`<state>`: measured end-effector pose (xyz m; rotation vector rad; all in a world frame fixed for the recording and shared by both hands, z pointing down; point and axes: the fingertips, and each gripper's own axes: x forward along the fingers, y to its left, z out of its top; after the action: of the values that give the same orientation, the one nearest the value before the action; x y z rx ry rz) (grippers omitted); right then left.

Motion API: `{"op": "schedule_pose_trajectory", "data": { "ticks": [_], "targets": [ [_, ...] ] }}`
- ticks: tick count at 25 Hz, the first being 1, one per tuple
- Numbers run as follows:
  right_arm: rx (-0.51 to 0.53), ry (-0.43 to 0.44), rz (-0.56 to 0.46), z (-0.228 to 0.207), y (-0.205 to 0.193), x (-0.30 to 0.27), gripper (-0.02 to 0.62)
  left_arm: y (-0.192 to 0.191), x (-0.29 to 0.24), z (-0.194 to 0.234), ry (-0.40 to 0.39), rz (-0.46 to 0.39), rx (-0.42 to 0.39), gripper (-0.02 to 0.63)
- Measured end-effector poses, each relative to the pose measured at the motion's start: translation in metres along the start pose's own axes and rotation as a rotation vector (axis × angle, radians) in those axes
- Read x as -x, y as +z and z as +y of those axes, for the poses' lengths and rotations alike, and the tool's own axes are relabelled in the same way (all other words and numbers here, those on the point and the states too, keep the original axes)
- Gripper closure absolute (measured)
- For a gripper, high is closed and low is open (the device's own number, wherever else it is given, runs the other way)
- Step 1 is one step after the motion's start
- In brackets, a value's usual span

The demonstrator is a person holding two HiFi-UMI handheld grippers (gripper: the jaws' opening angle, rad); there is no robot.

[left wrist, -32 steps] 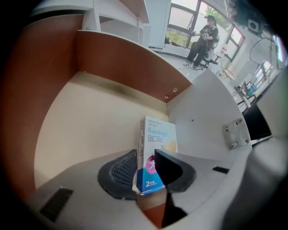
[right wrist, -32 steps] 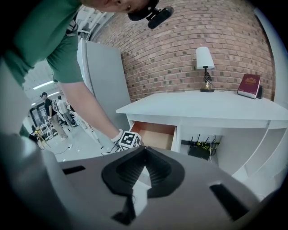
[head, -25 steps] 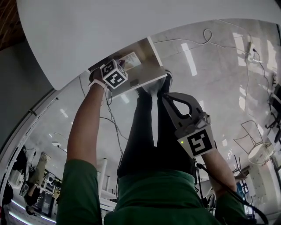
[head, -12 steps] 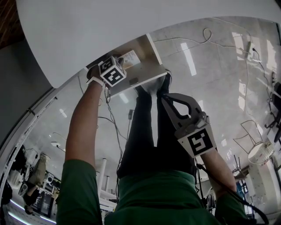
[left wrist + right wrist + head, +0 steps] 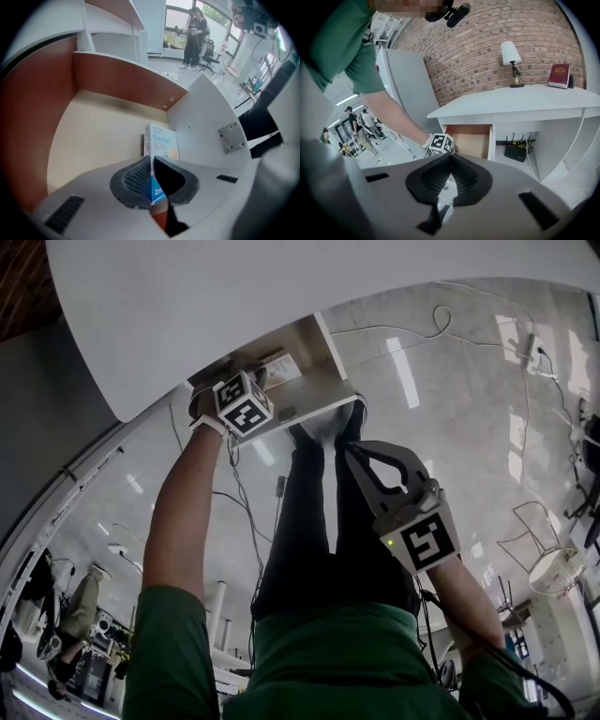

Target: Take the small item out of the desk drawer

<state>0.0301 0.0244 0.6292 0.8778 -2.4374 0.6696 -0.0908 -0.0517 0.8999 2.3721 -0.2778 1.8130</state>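
Observation:
The wooden desk drawer [image 5: 323,357] stands pulled out from under the white desk top [image 5: 234,306]. A small white and blue bandage box [image 5: 161,140] stands on edge on the drawer floor [image 5: 93,136], against the right wall. My left gripper [image 5: 152,180] reaches into the drawer. Its jaws are closing and pinch the box's near end between the pads. From the head view the left gripper [image 5: 261,379] is over the box [image 5: 281,367]. My right gripper [image 5: 353,451] hangs shut and empty over my legs, away from the drawer [image 5: 473,138].
The right gripper view takes in a lamp [image 5: 512,61] and a red book [image 5: 560,75] on the desk top, and a router [image 5: 516,152] in the open bay under it. Cables [image 5: 441,315] run over the glossy floor. A person [image 5: 194,33] stands far off.
My left gripper's marker cube has shifted slightly within the drawer. The right gripper has stayed where it was.

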Motion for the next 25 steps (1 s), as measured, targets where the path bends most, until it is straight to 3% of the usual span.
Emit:
{"op": "schedule_pose_trajectory", "data": {
  "ticks": [7,14,25],
  "targets": [
    [-0.019,0.003,-0.004,0.002,0.002,0.001,0.592,0.004,0.012,0.004,0.048,-0.040,0.053,0.582],
    [-0.005,0.006,-0.019,0.006,0.013,0.006,0.592,0.013,0.041,0.011,0.097,-0.117,0.163,0.583],
    [0.035,-0.003,-0.070,0.005,0.052,0.016,0.592,0.030,0.097,-0.001,0.133,-0.203,0.208,0.583]
  ]
}}
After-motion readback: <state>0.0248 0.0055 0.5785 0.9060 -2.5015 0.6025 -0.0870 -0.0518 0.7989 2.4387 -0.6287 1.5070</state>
